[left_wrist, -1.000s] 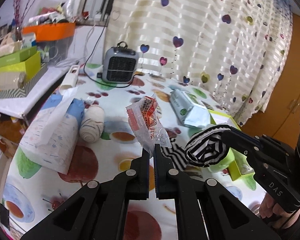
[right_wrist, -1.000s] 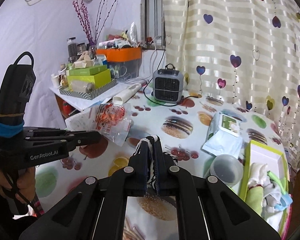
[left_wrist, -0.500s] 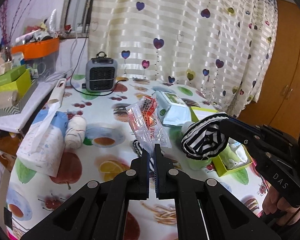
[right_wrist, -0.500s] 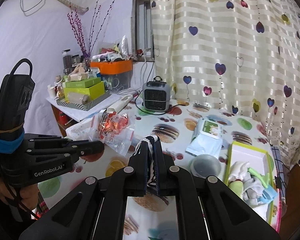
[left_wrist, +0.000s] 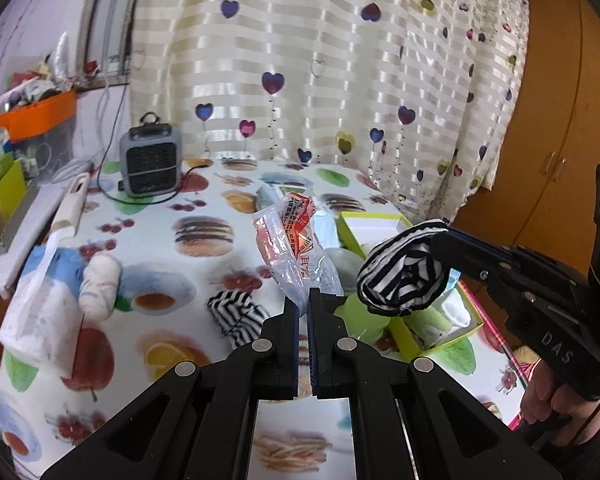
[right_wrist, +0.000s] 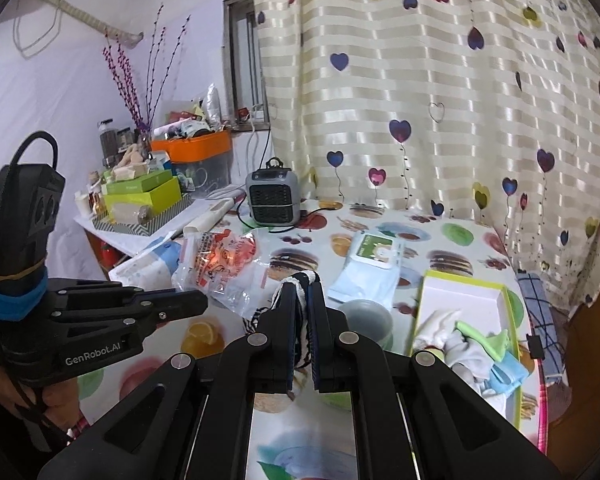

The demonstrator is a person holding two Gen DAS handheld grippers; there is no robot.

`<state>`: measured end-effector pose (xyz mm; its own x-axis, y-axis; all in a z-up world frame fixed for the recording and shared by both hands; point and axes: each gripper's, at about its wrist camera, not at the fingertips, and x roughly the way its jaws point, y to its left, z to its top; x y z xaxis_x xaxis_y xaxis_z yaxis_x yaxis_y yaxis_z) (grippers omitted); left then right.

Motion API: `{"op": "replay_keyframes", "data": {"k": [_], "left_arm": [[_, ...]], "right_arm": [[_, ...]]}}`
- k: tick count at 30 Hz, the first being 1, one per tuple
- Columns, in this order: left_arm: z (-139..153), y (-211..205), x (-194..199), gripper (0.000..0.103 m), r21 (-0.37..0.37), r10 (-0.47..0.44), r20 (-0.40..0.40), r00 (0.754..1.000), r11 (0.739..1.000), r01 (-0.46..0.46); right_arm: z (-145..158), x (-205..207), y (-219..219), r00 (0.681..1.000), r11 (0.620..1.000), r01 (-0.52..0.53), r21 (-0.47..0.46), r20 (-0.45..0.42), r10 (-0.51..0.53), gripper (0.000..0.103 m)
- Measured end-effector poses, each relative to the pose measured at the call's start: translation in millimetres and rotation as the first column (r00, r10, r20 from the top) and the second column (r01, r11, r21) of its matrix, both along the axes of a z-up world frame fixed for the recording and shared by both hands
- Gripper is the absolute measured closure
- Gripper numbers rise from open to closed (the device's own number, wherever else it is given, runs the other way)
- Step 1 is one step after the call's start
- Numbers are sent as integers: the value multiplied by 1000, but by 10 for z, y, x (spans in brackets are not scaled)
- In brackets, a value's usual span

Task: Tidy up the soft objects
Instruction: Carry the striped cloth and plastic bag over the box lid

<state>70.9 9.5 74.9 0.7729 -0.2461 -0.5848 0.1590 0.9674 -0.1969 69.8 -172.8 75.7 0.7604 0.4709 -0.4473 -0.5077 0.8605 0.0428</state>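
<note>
The striped sock is hanging bunched in the right tongs, which are clenching it above the desk. The left tongs are pinching a clear plastic bag just left of it. The green box of soft items is lying low to the right, nearer the right hand, probably the sock's destination.

Bag print: the lettering on your plastic bag is too small to read.
Bowl: your bowl sits partly behind that bag.
</note>
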Motion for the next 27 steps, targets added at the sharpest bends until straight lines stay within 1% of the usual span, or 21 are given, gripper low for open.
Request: {"op": "replay_keyframes", "data": {"k": [4, 12, 23, 27], "left_arm": [[16, -158, 140, 99, 2, -38, 12, 999, 999, 38], [-102, -503, 349, 99, 12, -109, -21, 994, 994, 110], [-159, -842, 562, 99, 22, -168, -33, 985, 985, 169], [-182, -972, 692, 99, 16, -193, -42, 980, 981, 194]], "right_arm": [[-47, 91, -158, 999, 999, 46, 18, -13, -46, 97], [-233, 254, -406, 994, 995, 95, 30, -63, -93, 97], [-287, 419, -736, 987, 987, 148, 58, -67, -144, 97], [-291, 512, -905, 981, 980, 185, 76, -71, -180, 97]]}}
